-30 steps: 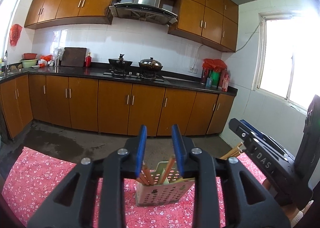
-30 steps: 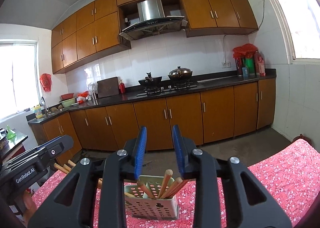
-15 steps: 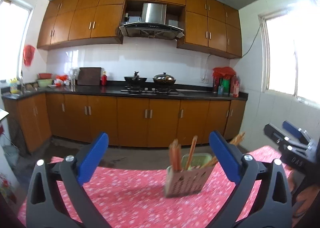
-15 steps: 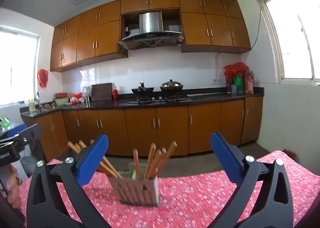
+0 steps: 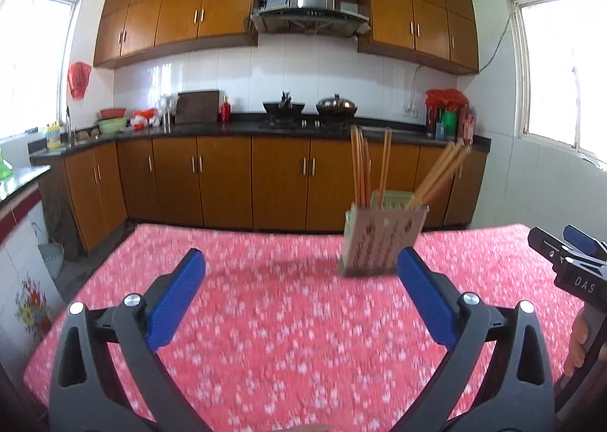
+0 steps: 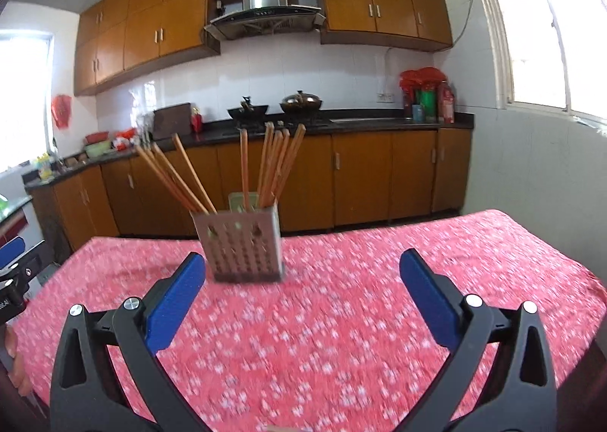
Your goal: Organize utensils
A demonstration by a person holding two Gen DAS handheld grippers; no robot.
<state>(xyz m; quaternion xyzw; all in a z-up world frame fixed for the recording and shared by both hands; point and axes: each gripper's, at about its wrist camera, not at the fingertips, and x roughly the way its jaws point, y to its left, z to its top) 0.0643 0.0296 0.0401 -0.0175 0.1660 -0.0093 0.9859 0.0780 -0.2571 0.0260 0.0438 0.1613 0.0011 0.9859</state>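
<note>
A: Where did the utensil holder (image 6: 242,242) stand?

B: On the bench (image 6: 341,318), under its red flowered cloth, towards the far edge and well clear of both side edges. The chopsticks (image 6: 273,162) stood in it, one bunch leaning left, the rest nearly upright. I'd judge the perforated box kept them gathered so they could be sorted from one spot.

A: And the hand-held grippers?

B: The left hand-held gripper (image 5: 299,295) had its jaws spread to their widest, having just been opening, with nothing between them; the holder lay beyond its right pad. The right hand-held gripper (image 6: 301,295) was the same: fully spread, empty, the holder ahead near its left pad.

A: Why so wide?

B: Likely readiness. Neither touched anything, and the holder sat between the two, within reach of both.
</note>
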